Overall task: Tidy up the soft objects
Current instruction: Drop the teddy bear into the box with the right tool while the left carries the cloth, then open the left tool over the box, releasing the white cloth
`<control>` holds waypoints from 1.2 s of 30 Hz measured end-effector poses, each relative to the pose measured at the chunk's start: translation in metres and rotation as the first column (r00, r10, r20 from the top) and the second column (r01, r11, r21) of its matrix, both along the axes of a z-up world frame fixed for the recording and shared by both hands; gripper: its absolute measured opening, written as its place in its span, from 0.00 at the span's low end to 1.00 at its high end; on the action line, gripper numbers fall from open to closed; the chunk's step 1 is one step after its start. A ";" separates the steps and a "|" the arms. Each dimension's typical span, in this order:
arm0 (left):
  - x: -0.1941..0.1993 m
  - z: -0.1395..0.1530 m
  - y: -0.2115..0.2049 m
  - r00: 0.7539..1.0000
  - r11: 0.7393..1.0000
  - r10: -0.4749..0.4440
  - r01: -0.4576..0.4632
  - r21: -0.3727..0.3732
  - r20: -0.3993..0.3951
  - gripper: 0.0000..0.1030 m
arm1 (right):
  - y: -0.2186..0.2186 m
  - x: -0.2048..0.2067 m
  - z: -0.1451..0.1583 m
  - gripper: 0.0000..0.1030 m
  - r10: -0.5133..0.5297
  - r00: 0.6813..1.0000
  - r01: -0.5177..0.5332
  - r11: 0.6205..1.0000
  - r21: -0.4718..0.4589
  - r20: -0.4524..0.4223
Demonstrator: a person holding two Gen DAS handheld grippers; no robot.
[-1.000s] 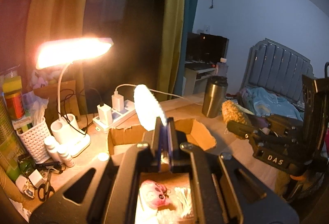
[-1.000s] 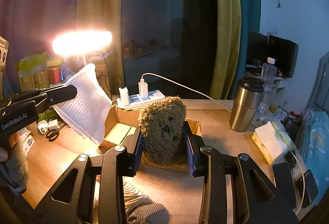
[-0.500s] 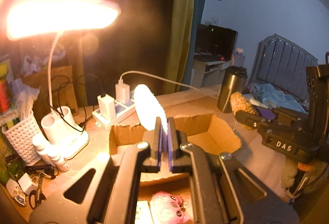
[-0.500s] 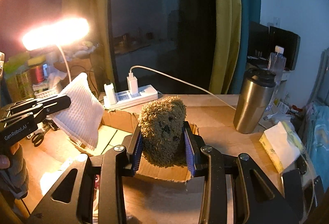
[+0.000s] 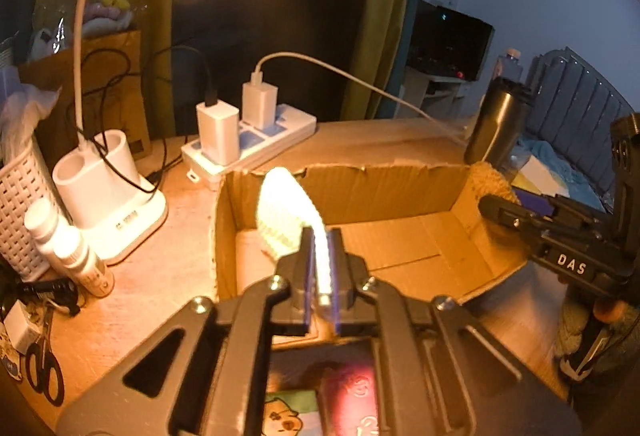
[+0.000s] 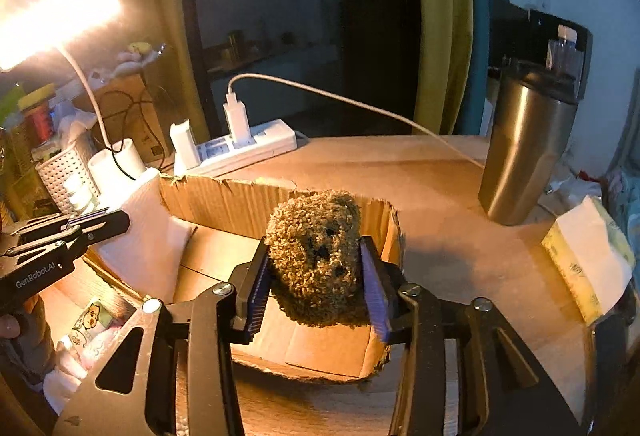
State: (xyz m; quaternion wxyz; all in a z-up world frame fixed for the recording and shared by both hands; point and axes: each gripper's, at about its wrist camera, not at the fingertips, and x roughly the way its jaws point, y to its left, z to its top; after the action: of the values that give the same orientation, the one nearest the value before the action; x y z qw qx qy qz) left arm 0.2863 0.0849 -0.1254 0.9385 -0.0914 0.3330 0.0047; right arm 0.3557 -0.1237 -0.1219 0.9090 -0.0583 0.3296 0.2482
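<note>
An open cardboard box (image 5: 380,188) lies on the desk. My left gripper (image 5: 322,236) hangs over its left end with a white waffle cloth (image 5: 284,212) pinched between the pads; its jaws are opening. In the right wrist view the cloth (image 6: 148,232) hangs down inside the box (image 6: 224,200) against the left wall, below the left gripper (image 6: 116,224). My right gripper (image 6: 314,244) holds a curly brown plush toy (image 6: 312,220) just above the box's right end. Its jaws are opening too, and the pads still touch the toy's sides.
Behind the box lies a white power strip (image 5: 256,144) with chargers and cables. A lamp base (image 5: 108,196), small bottles (image 5: 76,256), a white basket (image 5: 16,204) and scissors (image 5: 44,368) crowd the left. A steel tumbler (image 6: 524,144) and a tissue pack (image 6: 584,256) stand to the right.
Both grippers have come down and forward over the box. The cloth now hangs inside it and the plush toy sits lower. The right jaws stand wider apart.
</note>
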 end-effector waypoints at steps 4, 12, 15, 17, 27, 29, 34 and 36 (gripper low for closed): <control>-0.001 0.001 -0.004 1.000 1.000 0.002 -0.002 0.007 -0.005 0.27 | 0.003 0.000 -0.001 0.55 -0.001 1.000 0.001 1.000 -0.005 -0.005; -0.021 0.019 0.000 0.998 0.999 0.030 -0.029 -0.020 0.055 0.64 | -0.002 -0.014 0.013 0.61 -0.022 0.999 0.022 1.000 -0.009 0.040; -0.033 0.026 0.000 0.997 0.999 0.033 -0.032 -0.025 0.073 0.64 | -0.006 -0.024 0.022 0.61 -0.028 0.998 0.029 1.000 -0.003 0.060; -0.043 0.031 -0.002 0.996 0.999 0.031 -0.029 -0.024 0.088 0.64 | -0.007 -0.032 0.028 0.61 -0.029 0.997 0.029 1.000 0.002 0.076; -0.087 0.059 -0.014 0.981 1.000 0.017 -0.015 -0.013 0.192 0.65 | -0.014 -0.079 0.060 0.62 -0.039 0.987 0.036 0.999 0.018 0.155; -0.097 0.066 -0.018 0.974 1.000 0.008 -0.007 -0.007 0.225 0.65 | -0.017 -0.087 0.065 0.65 -0.042 0.985 0.040 0.999 0.018 0.167; -0.119 0.078 -0.024 0.962 1.000 -0.003 -0.001 0.014 0.273 0.68 | -0.022 -0.109 0.073 0.68 -0.047 0.979 0.045 0.999 0.018 0.196; -0.127 0.081 -0.027 0.959 1.000 -0.005 0.001 0.017 0.283 0.68 | -0.023 -0.116 0.076 0.68 -0.048 0.978 0.045 0.999 0.018 0.204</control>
State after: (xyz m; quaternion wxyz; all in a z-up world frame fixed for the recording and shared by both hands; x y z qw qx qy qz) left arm 0.1589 0.0581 -0.0444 0.9772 -0.0827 0.1953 -0.0071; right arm 0.2396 -0.1463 -0.0460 0.9440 -0.0698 0.2339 0.2218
